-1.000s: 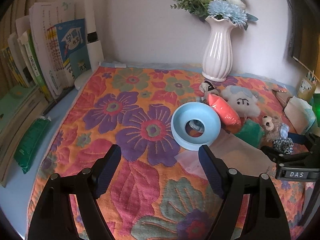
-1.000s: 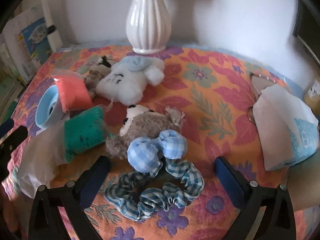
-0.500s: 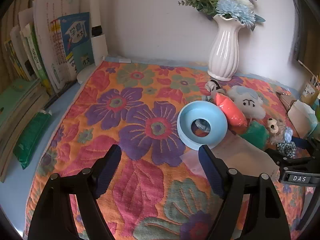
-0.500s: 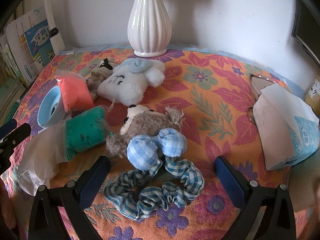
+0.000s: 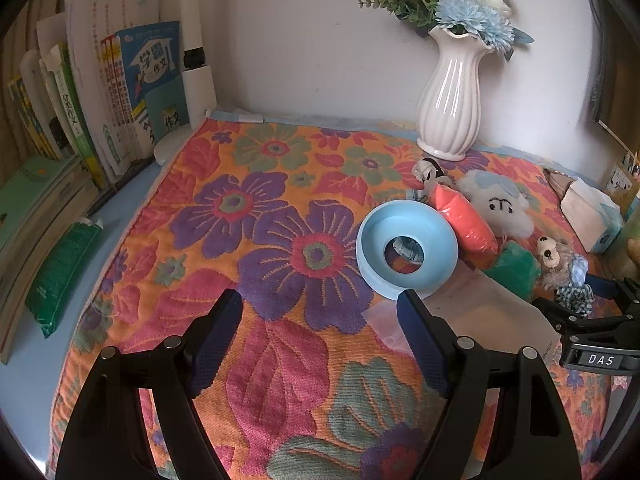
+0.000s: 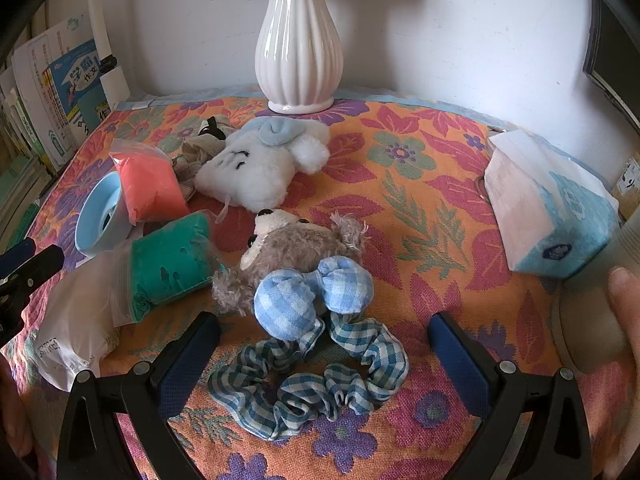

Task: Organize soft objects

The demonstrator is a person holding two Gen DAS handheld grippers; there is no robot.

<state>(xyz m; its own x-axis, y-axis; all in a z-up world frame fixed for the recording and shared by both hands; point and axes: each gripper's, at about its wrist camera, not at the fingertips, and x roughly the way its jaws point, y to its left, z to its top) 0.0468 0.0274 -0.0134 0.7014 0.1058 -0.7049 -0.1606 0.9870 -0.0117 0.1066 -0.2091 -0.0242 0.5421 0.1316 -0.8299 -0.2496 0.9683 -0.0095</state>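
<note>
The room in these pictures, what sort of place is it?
Probably a home desk or study corner: books stand along the wall, a vase of flowers sits on a floral cloth, and plush toys lie scattered beside a tissue pack.

Scrunchie (image 6: 310,384) lies between the right gripper's fingers (image 6: 188,360), bow (image 6: 314,296) and bear plush (image 6: 300,244) just beyond it. Cloud plush (image 6: 260,172) farther ahead, vase (image 6: 298,40) behind that. Tissue pack (image 6: 548,208) right of the fingers; bags (image 6: 168,260) and bowl (image 6: 98,220) left.
</note>
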